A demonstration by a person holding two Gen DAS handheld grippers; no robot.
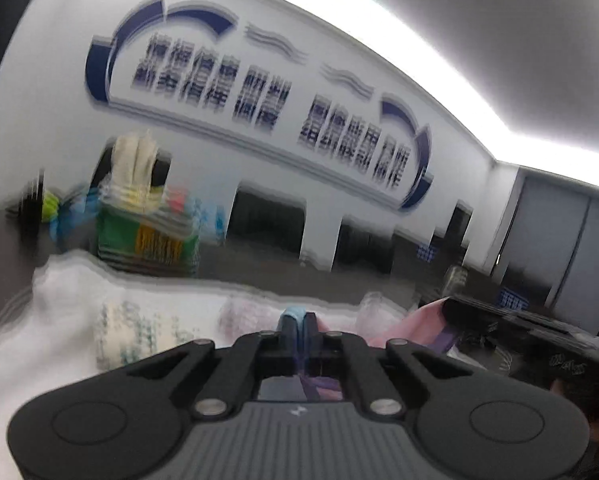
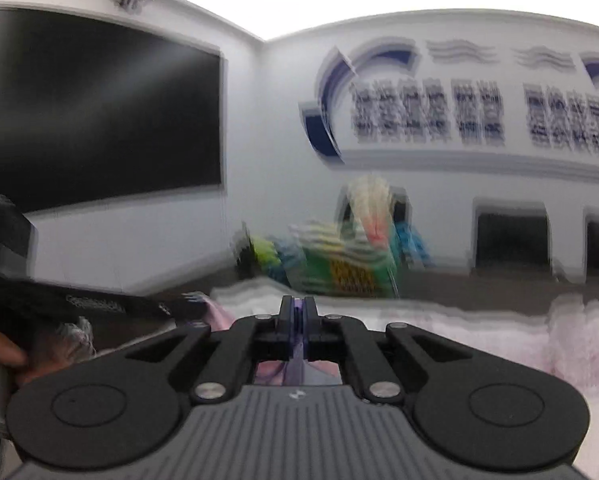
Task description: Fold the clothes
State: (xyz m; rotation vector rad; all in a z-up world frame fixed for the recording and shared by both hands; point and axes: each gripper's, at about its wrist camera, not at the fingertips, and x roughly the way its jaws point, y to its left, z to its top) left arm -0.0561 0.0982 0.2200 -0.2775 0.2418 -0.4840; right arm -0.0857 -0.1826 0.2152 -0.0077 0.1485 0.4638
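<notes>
In the left wrist view, the left gripper (image 1: 299, 322) was closed on a pink and purple garment (image 1: 419, 326), with a bit of light blue cloth showing at its fingertips; the garment ran to the right, toward the right gripper (image 1: 511, 334), which was seen from the side near the right edge. Both cameras looked up at the wall sign (image 1: 259, 92), and the picture was blurred, so I judged that the garment was being lifted or shaken out in the air, an early step of the fold. Below lay a white surface (image 1: 59, 320) with other pale clothes on it. Behind it stood a basket (image 1: 147, 240) with green and yellow sides; it held pale, striped cloth that stood out of its top, but the blur hid the details. In the right wrist view, the right gripper (image 2: 298, 312) was closed too, with purple fabric pinched between its fingers and pink fabric below. The same basket (image 2: 347, 272) stood ahead, and a dark screen (image 2: 99, 112) hung on the left wall. The next move probably called for lowering the garment flat on the white surface (image 2: 459, 320), with both grips kept level so that it spreads without creases.
</notes>
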